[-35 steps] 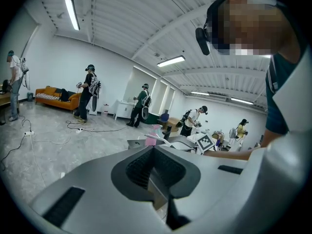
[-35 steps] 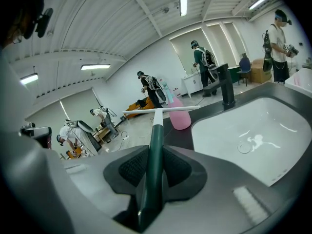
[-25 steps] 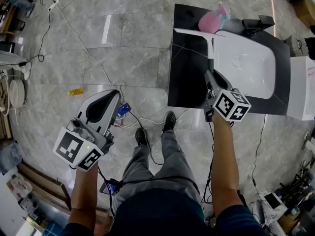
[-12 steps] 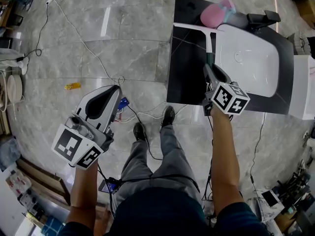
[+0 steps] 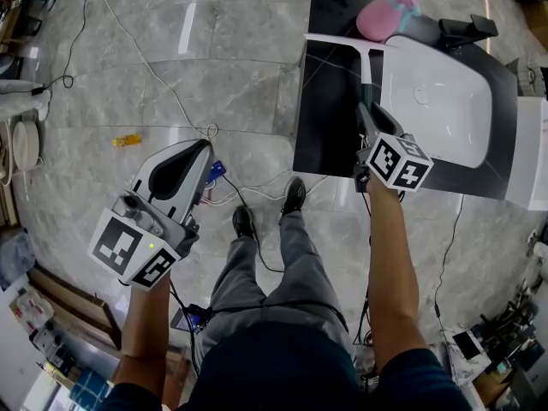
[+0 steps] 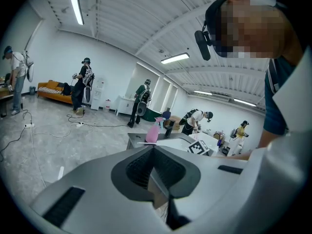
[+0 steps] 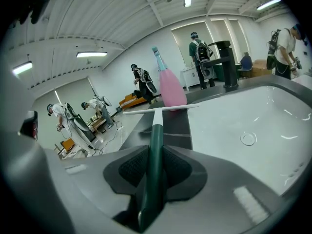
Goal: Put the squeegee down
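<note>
Glossy black countertop (image 5: 321, 135) carried a smooth white rectangular basin (image 5: 445, 101). Left gripper (image 5: 199, 151) hung idle over the marble floor (image 5: 214, 67), jaws together on nothing. Over the last second the right gripper (image 5: 365, 111) had sunk a little toward the counter, with its ribbed pads unchanged and clamped on the squeegee (image 5: 366, 71). That read as set-down under way, with release yet to come. The dark green round handle led to a thin white blade lying across the counter's far end, just short of a pink spray bottle (image 5: 381, 15). Blade contact could not be told.

A large lab hall: strip lights (image 6: 77, 8), stone floor (image 5: 231, 67), several rig-wearing people (image 6: 82, 84), a freestanding sink (image 5: 445, 101).
</note>
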`<state>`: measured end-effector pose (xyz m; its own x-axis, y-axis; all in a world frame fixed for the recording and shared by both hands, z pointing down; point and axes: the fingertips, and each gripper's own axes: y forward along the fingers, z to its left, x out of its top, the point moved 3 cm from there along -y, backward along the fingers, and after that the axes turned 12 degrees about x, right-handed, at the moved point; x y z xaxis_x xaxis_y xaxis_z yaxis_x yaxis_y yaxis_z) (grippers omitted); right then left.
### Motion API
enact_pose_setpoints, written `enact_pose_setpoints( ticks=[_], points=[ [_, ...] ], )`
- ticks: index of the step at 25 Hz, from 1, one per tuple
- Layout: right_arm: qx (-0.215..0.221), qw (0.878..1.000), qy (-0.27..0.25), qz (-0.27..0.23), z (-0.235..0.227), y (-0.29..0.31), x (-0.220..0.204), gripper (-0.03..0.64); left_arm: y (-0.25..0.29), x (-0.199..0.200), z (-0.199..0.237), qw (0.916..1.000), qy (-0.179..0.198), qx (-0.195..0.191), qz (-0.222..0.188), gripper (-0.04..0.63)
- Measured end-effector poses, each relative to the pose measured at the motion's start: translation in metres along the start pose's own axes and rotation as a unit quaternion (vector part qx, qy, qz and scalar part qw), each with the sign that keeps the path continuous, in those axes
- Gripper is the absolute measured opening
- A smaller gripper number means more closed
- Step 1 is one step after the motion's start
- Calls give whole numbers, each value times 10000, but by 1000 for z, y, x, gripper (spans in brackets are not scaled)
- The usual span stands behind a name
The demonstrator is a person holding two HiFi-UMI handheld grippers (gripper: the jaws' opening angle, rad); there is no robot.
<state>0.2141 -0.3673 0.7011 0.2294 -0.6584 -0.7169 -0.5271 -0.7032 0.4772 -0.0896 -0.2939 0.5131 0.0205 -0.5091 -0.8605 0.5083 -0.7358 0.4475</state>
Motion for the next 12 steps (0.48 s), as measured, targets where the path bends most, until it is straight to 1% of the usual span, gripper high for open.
enact_pose_setpoints(
  ticks=[4,12],
  points=[
    [-34,10000,-36,7,-1,2,-1,101,-1,1,-1,10000,10,1,-23,5],
    [-131,9995,-119,254,-2,6,-5,107,-11,8,-1,9999,54,17,-89,5]
  ],
)
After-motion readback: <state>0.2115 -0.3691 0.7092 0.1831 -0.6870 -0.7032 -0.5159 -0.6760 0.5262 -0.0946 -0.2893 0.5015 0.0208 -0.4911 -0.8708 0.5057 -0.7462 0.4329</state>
